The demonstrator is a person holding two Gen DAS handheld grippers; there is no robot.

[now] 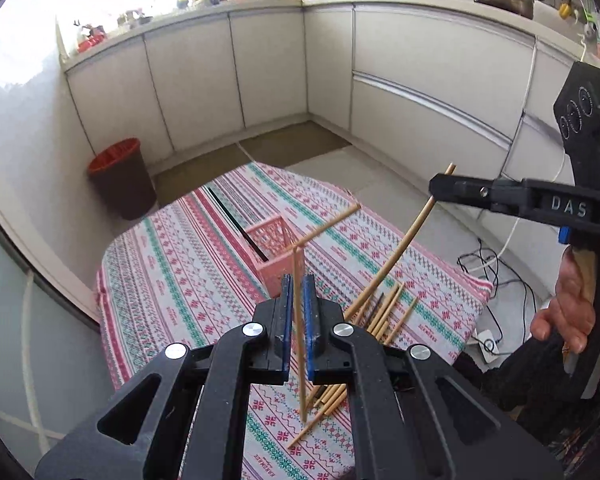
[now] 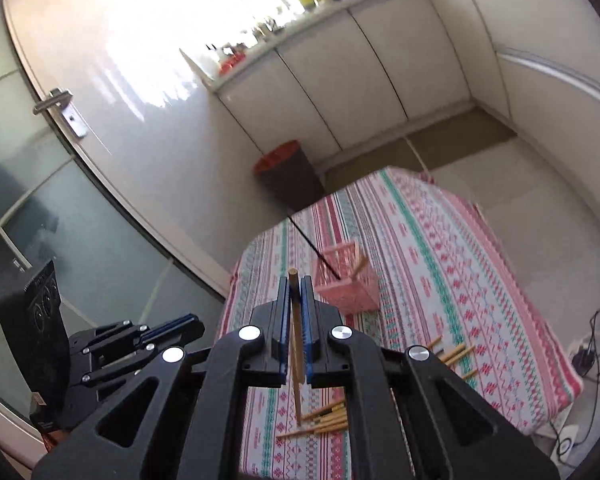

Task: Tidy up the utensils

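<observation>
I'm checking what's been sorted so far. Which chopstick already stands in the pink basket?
The black chopstick: it leans out of the pink basket. The bamboo chopsticks lie on the tablecloth or are held in grippers.

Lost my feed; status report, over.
Left hand-held gripper and right hand-held gripper each shut on a chopstick. Pink basket holds two. Loose chopsticks remain.

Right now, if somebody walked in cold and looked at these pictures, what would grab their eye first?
Most likely the two chopsticks held aloft: the left hand-held gripper pinches one bamboo chopstick upright, and the right hand-held gripper pinches another. Beyond them a pink basket stands on the striped tablecloth, a black chopstick leaning out of it. Loose chopsticks lie scattered on the near side.
</observation>
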